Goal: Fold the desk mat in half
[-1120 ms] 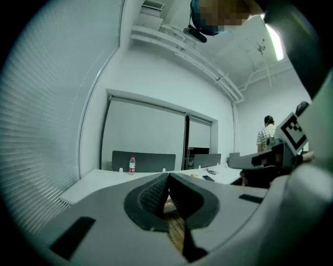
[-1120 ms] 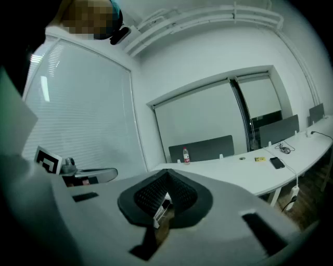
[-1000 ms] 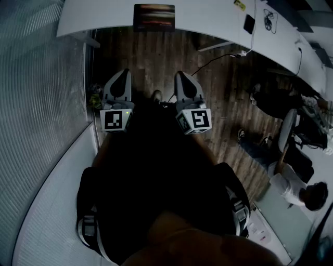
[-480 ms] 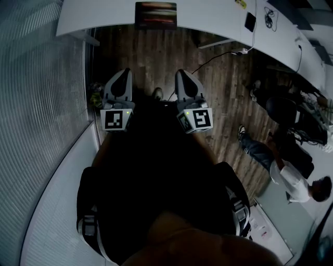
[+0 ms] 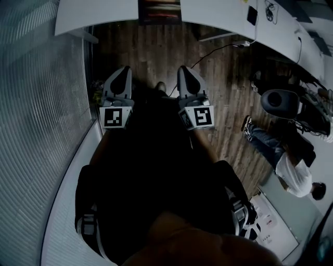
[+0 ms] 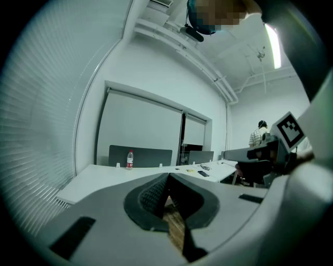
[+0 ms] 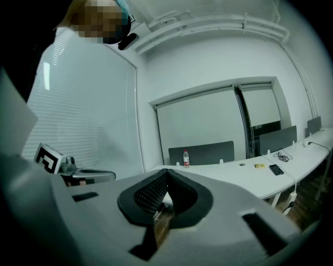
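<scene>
Both the left gripper (image 5: 124,70) and the right gripper (image 5: 185,69) have their jaws pressed together on nothing, and they point nearly level over the dark wooden plank floor (image 5: 156,49). The dark rectangular desk mat with a reddish band (image 5: 159,10) lies well ahead of them, roughly midway between their lines, on the curved white desk (image 5: 99,15). It is untouched, so the step is likely the approach. To do it well, open both pairs of jaws before arriving, take one near corner in each, then lift evenly so the edges meet.

Left of the left gripper runs a wall of pale slatted blinds (image 5: 36,78). Far right of the right gripper, a person in a white shirt (image 5: 294,174) sits by a black office chair (image 5: 278,101). A clear plastic water bottle (image 7: 186,158) stands on the desk ahead.
</scene>
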The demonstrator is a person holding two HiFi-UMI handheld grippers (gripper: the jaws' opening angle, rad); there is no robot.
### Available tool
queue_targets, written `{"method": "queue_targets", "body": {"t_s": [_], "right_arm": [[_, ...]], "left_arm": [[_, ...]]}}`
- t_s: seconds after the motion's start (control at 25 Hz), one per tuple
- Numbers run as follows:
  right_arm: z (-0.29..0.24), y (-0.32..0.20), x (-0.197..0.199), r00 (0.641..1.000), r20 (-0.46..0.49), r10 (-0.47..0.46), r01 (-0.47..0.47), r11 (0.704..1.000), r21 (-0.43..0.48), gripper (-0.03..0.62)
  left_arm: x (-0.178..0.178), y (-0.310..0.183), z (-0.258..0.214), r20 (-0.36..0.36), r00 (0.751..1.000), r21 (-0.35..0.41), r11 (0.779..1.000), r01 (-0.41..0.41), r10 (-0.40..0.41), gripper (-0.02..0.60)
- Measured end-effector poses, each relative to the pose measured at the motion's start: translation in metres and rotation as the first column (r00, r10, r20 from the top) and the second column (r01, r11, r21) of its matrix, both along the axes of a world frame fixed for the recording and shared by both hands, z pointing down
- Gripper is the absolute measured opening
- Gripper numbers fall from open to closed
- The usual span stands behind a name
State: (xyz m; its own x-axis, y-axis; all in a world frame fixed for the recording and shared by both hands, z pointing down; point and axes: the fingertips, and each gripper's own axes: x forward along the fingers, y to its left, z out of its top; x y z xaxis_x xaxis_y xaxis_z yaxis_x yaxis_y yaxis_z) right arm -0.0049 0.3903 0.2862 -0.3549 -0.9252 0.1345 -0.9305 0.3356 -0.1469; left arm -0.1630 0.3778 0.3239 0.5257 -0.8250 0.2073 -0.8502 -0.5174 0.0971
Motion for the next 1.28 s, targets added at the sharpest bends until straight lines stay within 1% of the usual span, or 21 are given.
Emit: {"method": "queue_targets", "body": {"t_s": [0.12, 0.2, 0.36, 0.48, 0.6, 0.68, 0.76, 0.8, 0.88, 0.92, 1.08, 1.2, 1.24, 1.28], "right_arm": [[0.005, -0.003, -0.002, 1.000, -0.022, 0.022, -0.022, 1.000, -0.006, 0.000], [0.009, -0.004, 0.001, 0.999, -0.029, 0.045, -0.046, 0.999, -0.029, 0.000], [0.012, -0.009, 0.007, 0.997, -0.039, 0.071, -0.072, 0.997, -0.035, 0.000], [0.017, -0.020, 0.012, 0.996, -0.042, 0.073, -0.074, 0.997, -0.030, 0.000], [0.024, -0.037, 0.019, 0.997, -0.029, 0.067, -0.068, 0.997, -0.035, 0.000], [0.033, -0.049, 0.027, 0.998, -0.023, 0.057, -0.058, 0.997, -0.053, 0.000], [0.045, -0.063, 0.037, 0.999, -0.026, 0.037, -0.039, 0.996, -0.075, 0.000], [0.050, -0.071, 0.041, 0.999, -0.039, 0.022, -0.025, 0.996, -0.084, 0.000], [0.061, -0.089, 0.051, 0.996, -0.086, -0.008, 0.000, 0.996, -0.089, 0.000], [0.066, -0.099, 0.055, 0.994, -0.105, -0.023, 0.014, 0.996, -0.089, 0.000], [0.083, -0.136, 0.070, 0.986, -0.144, -0.082, 0.067, 0.992, -0.106, 0.000], [0.095, -0.161, 0.079, 0.977, -0.169, -0.129, 0.108, 0.986, -0.124, 0.000], [0.099, -0.169, 0.082, 0.973, -0.180, -0.147, 0.125, 0.984, -0.131, 0.000], [0.105, -0.176, 0.084, 0.968, -0.190, -0.166, 0.141, 0.980, -0.138, 0.000]], "left_arm": [[-0.007, -0.006, 0.005, -0.008, 1.000, 0.004, 1.000, -0.025, 0.025, 0.005], [-0.009, -0.010, 0.006, -0.016, 0.999, 0.008, 0.999, -0.033, 0.033, 0.005], [-0.007, -0.018, 0.005, -0.026, 0.999, 0.024, 0.999, -0.040, 0.041, 0.005], [0.000, -0.026, 0.009, -0.032, 0.999, 0.021, 0.999, -0.043, 0.044, 0.005], [0.008, -0.036, 0.014, -0.011, 0.999, 0.007, 0.999, -0.050, 0.050, 0.005], [0.015, -0.048, 0.017, -0.014, 0.999, 0.013, 0.999, -0.038, 0.038, 0.005], [0.023, -0.063, 0.019, -0.017, 1.000, 0.035, 0.999, -0.022, 0.022, 0.005], [0.027, -0.069, 0.024, 0.001, 1.000, 0.026, 0.999, -0.024, 0.024, 0.005], [0.037, -0.080, 0.038, 0.060, 0.997, -0.030, 0.999, -0.039, 0.040, 0.005], [0.042, -0.087, 0.043, 0.081, 0.996, -0.043, 0.998, -0.041, 0.045, 0.005], [0.062, -0.120, 0.056, 0.121, 0.992, -0.050, 0.998, -0.033, 0.039, 0.005], [0.079, -0.145, 0.062, 0.128, 0.992, -0.037, 0.999, -0.015, 0.020, 0.005], [0.085, -0.152, 0.065, 0.142, 0.990, -0.031, 0.999, -0.014, 0.019, 0.005], [0.090, -0.157, 0.071, 0.167, 0.986, -0.040, 0.999, -0.015, 0.022, 0.005]]}}
